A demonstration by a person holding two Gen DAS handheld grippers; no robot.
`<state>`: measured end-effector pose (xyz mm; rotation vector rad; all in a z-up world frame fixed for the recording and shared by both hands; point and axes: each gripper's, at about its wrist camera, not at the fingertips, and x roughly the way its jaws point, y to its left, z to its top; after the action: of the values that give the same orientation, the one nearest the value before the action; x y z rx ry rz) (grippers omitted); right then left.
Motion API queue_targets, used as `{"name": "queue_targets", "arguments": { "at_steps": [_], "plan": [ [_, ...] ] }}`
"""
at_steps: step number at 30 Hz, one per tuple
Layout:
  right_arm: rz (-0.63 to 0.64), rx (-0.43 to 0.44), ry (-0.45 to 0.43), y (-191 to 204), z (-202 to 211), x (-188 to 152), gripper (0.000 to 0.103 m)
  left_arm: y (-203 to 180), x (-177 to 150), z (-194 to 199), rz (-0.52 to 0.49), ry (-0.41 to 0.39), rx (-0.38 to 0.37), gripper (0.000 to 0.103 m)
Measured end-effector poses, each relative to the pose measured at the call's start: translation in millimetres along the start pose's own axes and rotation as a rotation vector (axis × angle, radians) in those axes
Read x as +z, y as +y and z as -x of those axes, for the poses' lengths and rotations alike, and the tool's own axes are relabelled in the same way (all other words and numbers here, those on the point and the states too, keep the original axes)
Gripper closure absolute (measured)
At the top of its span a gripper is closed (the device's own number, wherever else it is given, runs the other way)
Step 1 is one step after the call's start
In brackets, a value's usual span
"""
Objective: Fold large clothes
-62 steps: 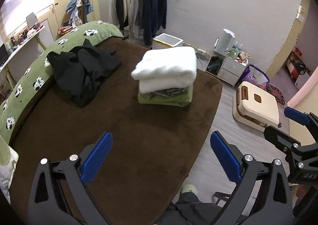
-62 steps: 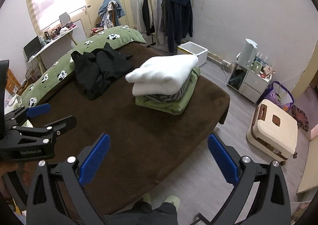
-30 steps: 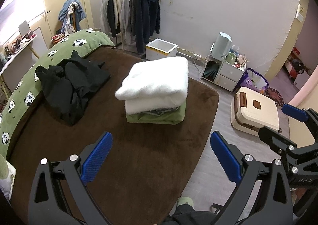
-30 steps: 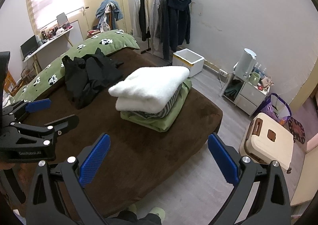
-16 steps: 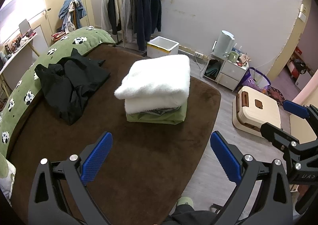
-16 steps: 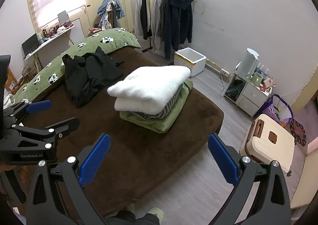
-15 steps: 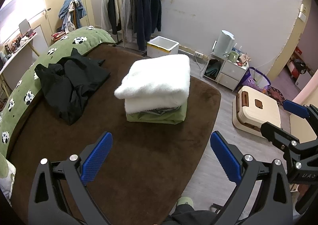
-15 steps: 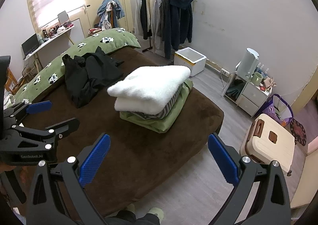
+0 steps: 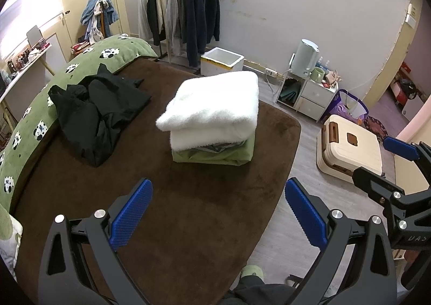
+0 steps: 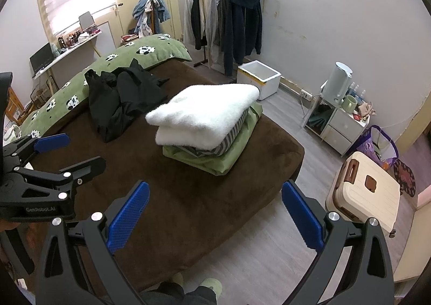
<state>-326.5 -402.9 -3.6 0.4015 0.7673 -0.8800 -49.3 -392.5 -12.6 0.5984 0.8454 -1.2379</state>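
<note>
Both grippers — left gripper (image 9: 218,210) and right gripper (image 10: 215,210) — gape wide (nothing held) above the bed (image 9: 188,210).

We note a clothes rack (image 9: 180,6) with hanging coats at twelve o'clock against the wall. A white box (image 9: 222,61) sits on the floor just beside it. At two o'clock stands a small drawer unit (image 9: 309,97) bearing a kettle (image 9: 304,58) and green mug (image 9: 317,75). A cream suitcase (image 9: 350,151) lies flat at three o'clock.
</note>
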Motion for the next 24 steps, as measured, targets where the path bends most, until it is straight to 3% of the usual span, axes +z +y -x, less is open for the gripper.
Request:
{"name": "queue_targets", "arguments": {
  "at_steps": [11, 24],
  "plan": [
    [0.014, 0.012, 0.016, 7.9, -6.8, -18.2, 0.006, -0.4, -4.5, -3.1, -0.001, 0.000, 0.008, 0.007],
    [0.022, 0.018, 0.016, -1.5, -9.5, -6.4, 0.006, -3.8, -2.5, -2.2, -0.001, -0.017, 0.006, 0.007]
  ]
}}
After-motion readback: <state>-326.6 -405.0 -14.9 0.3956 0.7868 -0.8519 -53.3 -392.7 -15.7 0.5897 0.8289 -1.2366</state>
